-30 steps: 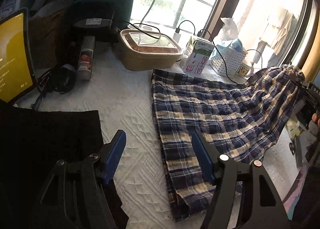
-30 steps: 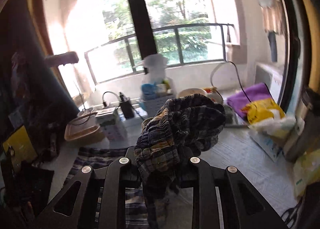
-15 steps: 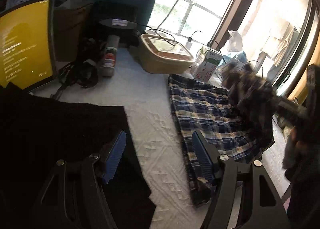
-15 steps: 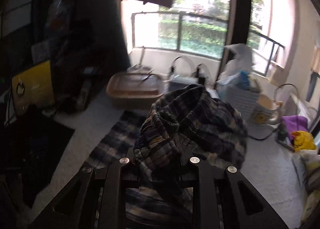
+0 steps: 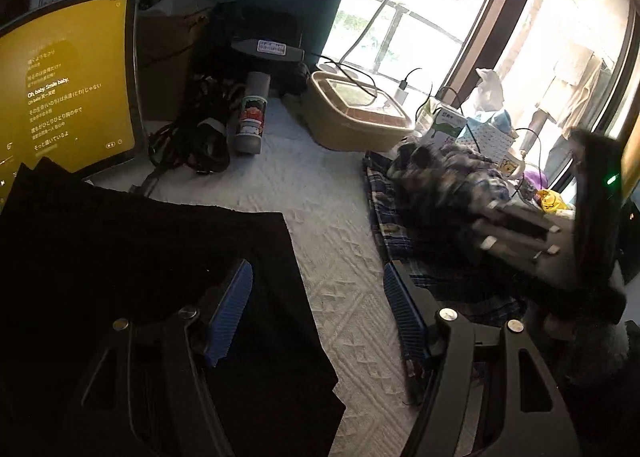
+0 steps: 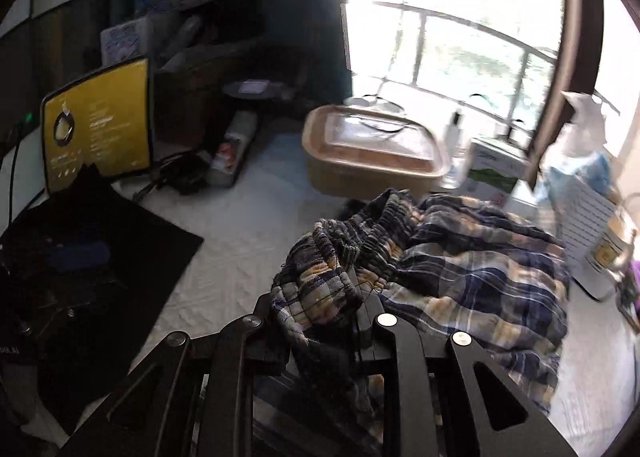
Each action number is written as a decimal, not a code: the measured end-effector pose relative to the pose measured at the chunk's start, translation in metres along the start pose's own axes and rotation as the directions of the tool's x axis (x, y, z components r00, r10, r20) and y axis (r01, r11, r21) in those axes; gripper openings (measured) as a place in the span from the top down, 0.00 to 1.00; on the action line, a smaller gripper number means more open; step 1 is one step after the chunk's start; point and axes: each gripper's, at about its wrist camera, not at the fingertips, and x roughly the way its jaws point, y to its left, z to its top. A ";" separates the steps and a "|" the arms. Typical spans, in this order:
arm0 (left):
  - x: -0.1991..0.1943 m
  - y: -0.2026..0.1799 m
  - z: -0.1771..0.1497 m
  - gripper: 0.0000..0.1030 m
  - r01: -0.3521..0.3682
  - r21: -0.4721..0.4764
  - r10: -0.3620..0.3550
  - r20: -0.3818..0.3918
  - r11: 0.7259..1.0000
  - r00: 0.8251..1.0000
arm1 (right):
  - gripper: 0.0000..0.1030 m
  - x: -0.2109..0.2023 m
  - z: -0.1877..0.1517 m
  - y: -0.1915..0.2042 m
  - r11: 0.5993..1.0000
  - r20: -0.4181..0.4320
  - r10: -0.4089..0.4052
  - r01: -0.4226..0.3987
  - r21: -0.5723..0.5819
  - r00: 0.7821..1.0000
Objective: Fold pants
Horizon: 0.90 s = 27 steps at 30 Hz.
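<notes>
Between right gripper [image 6: 320, 305] fingers, plaid pants [image 6: 460, 277].

Left tongs [image 5: 316, 313] gape empty; right tongs [image 6: 320, 297] clamp tight, angled downward.

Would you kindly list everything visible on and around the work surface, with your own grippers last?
plaid pants: one, navy, white and tan, right side of the surface, waistband bunched.
black cloth: one, black, left front of the surface.
tablet: one, yellow screen, standing at left rear.
bottle: one, grey with red label, lying beside the cables.
lidded container: one, tan, at rear centre.
carton: one, white and green, right of the container.
perforated basket: one, white, far right.
left gripper: one, blue pads, open, holding nothing.
right gripper: one, black, clamped on the waistband.
</notes>
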 end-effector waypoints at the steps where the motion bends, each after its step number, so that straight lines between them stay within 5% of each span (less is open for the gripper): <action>1: 0.001 0.000 0.000 0.34 -0.004 0.001 0.004 -0.004 1.000 1.000 | 0.78 0.009 -0.003 0.004 1.000 -0.040 0.018 -0.019 -0.010 0.999; 4: 0.004 -0.002 0.003 0.34 -0.024 0.017 0.024 -0.013 1.000 1.000 | 0.74 0.008 -0.014 0.005 0.997 -0.045 0.071 -0.072 -0.009 0.996; 6: 0.006 -0.003 0.007 0.34 -0.034 0.029 0.034 -0.018 0.999 0.999 | 0.47 -0.002 -0.018 0.000 0.993 -0.022 0.115 -0.114 0.017 0.993; 7: 0.007 -0.005 0.010 0.34 -0.040 0.038 0.041 -0.020 0.998 0.999 | 0.43 -0.010 -0.019 -0.005 0.992 -0.002 0.121 -0.121 0.029 0.993; 15: 0.030 -0.046 0.050 0.34 0.009 0.203 -0.007 -0.011 0.979 1.000 | 0.42 -0.073 -0.031 -0.078 0.987 0.137 0.015 -0.036 0.154 0.990; 19: 0.066 -0.074 0.069 0.34 0.083 0.327 -0.064 -0.068 0.941 0.996 | 0.43 -0.072 -0.040 -0.132 0.970 0.131 -0.071 0.038 0.239 0.989; 26: 0.119 -0.113 0.082 0.34 0.171 0.494 -0.114 -0.144 0.853 0.983 | 0.43 -0.056 -0.045 -0.185 0.956 0.112 -0.099 0.064 0.288 0.989; 27: 0.127 -0.116 0.082 0.41 0.163 0.507 -0.102 -0.146 0.847 0.984 | 0.43 -0.053 -0.045 -0.189 0.955 0.110 -0.099 0.063 0.291 0.989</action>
